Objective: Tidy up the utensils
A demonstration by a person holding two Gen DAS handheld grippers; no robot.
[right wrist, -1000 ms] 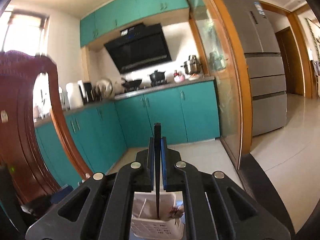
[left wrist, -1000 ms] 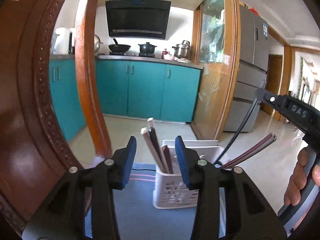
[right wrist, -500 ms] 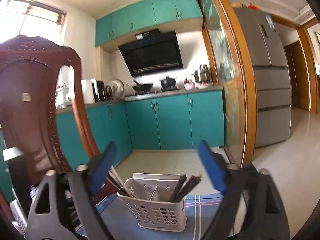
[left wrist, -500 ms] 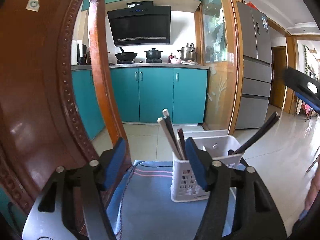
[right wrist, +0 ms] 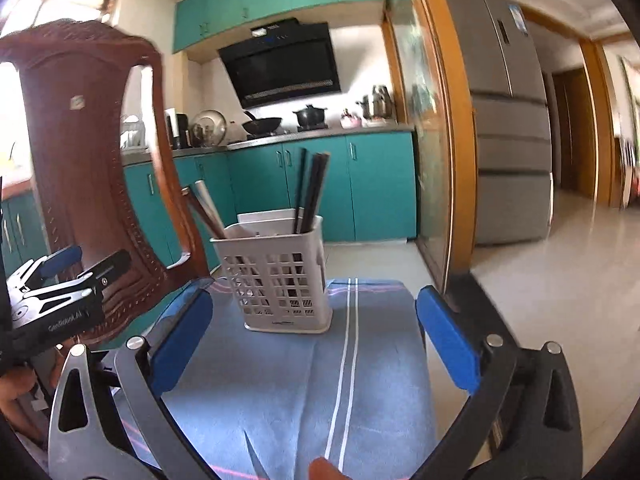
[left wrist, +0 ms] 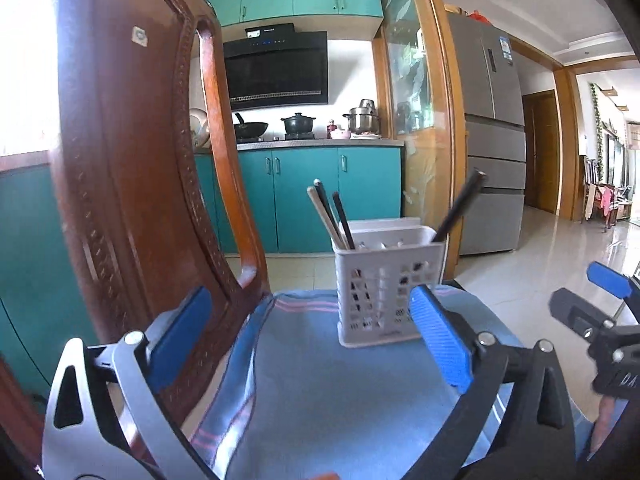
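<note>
The white perforated plastic utensil basket (left wrist: 387, 286) stands upright on the desk's blue striped cloth (right wrist: 304, 384), straight ahead of both tools. Dark long chopsticks (right wrist: 310, 194) lean inside it. The left tool (left wrist: 310, 340) is opening and empty; the right tool (right wrist: 316, 340) stands spread, empty too.

One white basket (left wrist: 384, 288), five chopsticks (right wrist: 316, 192), one blue cloth (right wrist: 320, 380), one chair (left wrist: 132, 184).

White basket (right wrist: 280, 276), seemingly striped blue cloth (right wrist: 304, 380)
</note>
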